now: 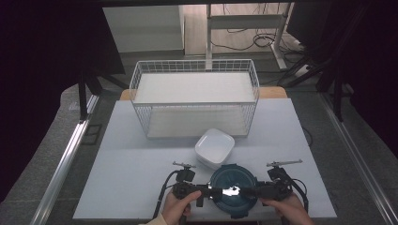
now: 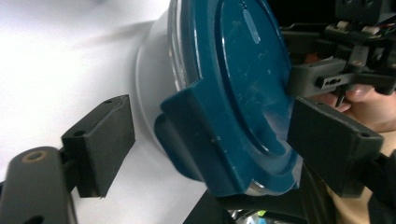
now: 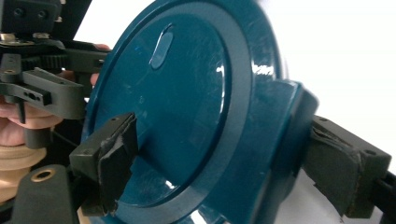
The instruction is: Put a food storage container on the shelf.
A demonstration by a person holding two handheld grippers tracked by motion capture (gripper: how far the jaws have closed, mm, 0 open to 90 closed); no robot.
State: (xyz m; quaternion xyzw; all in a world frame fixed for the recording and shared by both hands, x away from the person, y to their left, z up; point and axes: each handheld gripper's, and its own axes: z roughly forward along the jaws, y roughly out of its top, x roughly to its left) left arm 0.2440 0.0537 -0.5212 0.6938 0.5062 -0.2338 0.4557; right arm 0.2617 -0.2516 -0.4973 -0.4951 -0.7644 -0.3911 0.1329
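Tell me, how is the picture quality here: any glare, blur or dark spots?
High view: a bright glare patch sits on the blue lid, and the room around the white table falls into darkness. Left gripper view: the table is washed out to near white, and the close black jaws look soft. Right gripper view: thin highlights streak the lid's rim, and the background is blown out.

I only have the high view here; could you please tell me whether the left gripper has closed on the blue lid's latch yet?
Observer: Not yet. The left gripper stands open, with the latch of the lid between its jaws and a clear gap on one side.
Operator: Thank you. And the right gripper?
Observer: The right gripper looks open too: one jaw lies over the lid's top, the other just outside another latch at the rim.
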